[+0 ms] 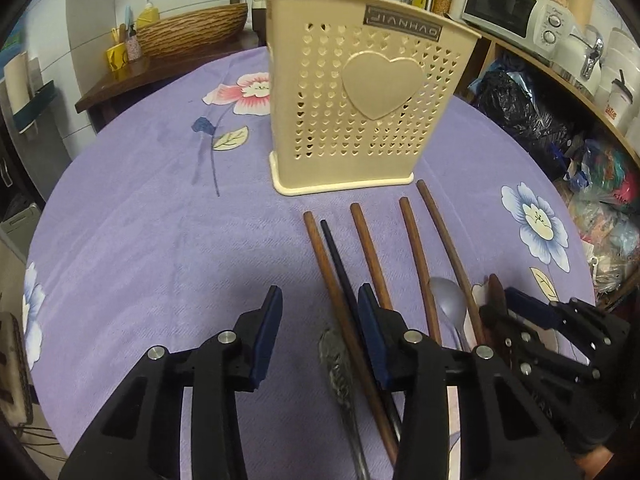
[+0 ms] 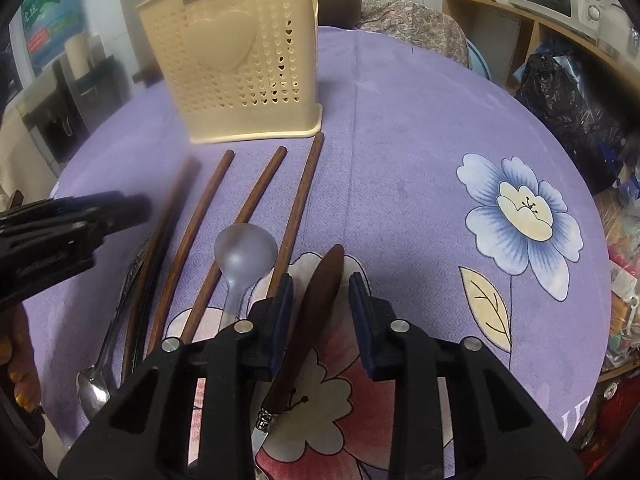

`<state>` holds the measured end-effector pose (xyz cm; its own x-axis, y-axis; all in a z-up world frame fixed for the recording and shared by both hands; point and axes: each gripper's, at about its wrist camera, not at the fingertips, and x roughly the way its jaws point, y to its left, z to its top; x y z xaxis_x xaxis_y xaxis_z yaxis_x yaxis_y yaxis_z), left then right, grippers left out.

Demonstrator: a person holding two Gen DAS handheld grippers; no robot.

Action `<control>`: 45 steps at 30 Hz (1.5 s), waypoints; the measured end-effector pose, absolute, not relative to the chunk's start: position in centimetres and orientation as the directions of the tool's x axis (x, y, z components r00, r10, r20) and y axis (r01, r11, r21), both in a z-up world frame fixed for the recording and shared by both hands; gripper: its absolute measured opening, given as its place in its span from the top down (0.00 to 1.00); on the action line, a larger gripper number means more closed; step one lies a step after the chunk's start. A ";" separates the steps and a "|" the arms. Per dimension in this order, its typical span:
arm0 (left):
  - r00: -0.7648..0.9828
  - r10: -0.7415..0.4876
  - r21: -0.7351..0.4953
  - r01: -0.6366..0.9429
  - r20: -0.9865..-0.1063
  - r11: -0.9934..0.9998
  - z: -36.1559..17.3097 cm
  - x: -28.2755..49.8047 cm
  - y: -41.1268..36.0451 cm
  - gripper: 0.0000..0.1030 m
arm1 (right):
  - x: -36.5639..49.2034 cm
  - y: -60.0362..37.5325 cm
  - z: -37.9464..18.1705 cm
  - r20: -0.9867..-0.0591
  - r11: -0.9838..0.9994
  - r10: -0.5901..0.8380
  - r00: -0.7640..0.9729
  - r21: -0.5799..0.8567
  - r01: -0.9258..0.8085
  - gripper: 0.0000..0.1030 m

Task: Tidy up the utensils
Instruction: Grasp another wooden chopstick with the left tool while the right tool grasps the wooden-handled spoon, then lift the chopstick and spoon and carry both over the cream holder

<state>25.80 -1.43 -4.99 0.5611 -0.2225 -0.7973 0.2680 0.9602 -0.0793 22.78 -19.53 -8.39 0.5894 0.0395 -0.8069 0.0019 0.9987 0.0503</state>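
The right gripper (image 2: pixel 320 312), released, straddles the brown wooden-handled knife (image 2: pixel 316 304); the left gripper (image 1: pixel 316 328) is open too. Closing off-centre may spin the knife.

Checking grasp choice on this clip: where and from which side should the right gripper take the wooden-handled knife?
Grip the wooden-handled knife at mid-handle, coming down from above. It lies flat on the tablecloth, and the open right gripper already straddles the handle crosswise. The thick brown handle offers more purchase than the thin blade near the camera.
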 end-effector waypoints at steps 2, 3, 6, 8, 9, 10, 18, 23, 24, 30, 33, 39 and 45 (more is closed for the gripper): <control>0.557 -0.203 -0.055 0.271 -0.805 0.961 -5.4 26.1 -2.0 0.65 | 22.7 -19.5 -8.4 -0.806 0.999 0.038 0.590 0.046 -0.002 0.71; 0.556 -0.191 -0.042 0.268 -0.809 0.962 -5.7 26.2 -2.1 0.66 | 22.7 -19.5 -8.4 -0.806 0.999 0.038 0.590 0.046 -0.002 0.71; 0.542 -0.184 -0.051 0.251 -0.820 0.967 -6.3 26.5 -2.0 0.69 | 22.5 -19.6 -8.5 -0.805 0.999 0.040 0.592 0.048 -0.002 0.71; 0.547 -0.191 -0.064 0.244 -0.815 0.968 -6.3 26.5 -1.8 0.69 | 22.4 -19.7 -8.4 -0.803 0.999 0.041 0.594 0.051 0.000 0.71; 0.546 -0.191 -0.066 0.240 -0.816 0.969 -6.4 26.5 -1.8 0.69 | 22.4 -19.7 -8.5 -0.803 0.999 0.040 0.594 0.051 0.001 0.71; 0.546 -0.190 -0.068 0.237 -0.816 0.969 -6.4 26.5 -1.7 0.69 | 22.4 -19.6 -8.5 -0.804 0.999 0.037 0.594 0.047 0.001 0.71; 0.544 -0.191 -0.080 0.220 -0.817 0.972 -6.3 27.2 -1.4 0.69 | 22.5 -19.4 -8.5 -0.804 0.999 0.025 0.595 0.034 0.003 0.71; 0.551 -0.144 -0.014 0.232 -0.822 0.973 -6.3 28.0 -2.0 0.74 | 22.5 -20.0 -8.6 -0.803 0.999 0.039 0.595 0.045 -0.005 0.73; 0.550 -0.141 -0.014 0.229 -0.823 0.973 -6.3 28.2 -1.8 0.75 | 22.4 -20.3 -8.6 -0.803 0.999 0.041 0.594 0.049 -0.003 0.73; 0.546 -0.133 -0.018 0.210 -0.828 0.977 -6.2 28.4 -1.2 0.76 | 22.4 -20.7 -8.6 -0.805 0.998 0.041 0.592 0.065 0.020 0.73; 0.543 -0.137 -0.018 0.219 -0.829 0.976 -6.2 28.7 -2.0 0.76 | 22.6 -20.6 -8.6 -0.807 0.997 0.041 0.590 0.072 0.028 0.73; 0.549 -0.121 0.001 0.218 -0.827 0.976 -6.2 29.2 -3.2 0.89 | 23.1 -20.4 -8.7 -0.804 0.997 0.041 0.593 0.074 0.031 0.80; 0.550 -0.170 -0.065 0.205 -0.817 0.977 -5.9 29.3 -2.4 0.91 | 22.6 -22.6 -8.6 -0.773 0.974 0.166 0.612 0.226 0.022 0.83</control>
<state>29.29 -2.39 -5.90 0.5504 -0.1702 -0.8174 0.2048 0.9766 -0.0654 22.58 -22.62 -8.60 0.6121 0.1662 -0.7731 0.0216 0.9738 0.2265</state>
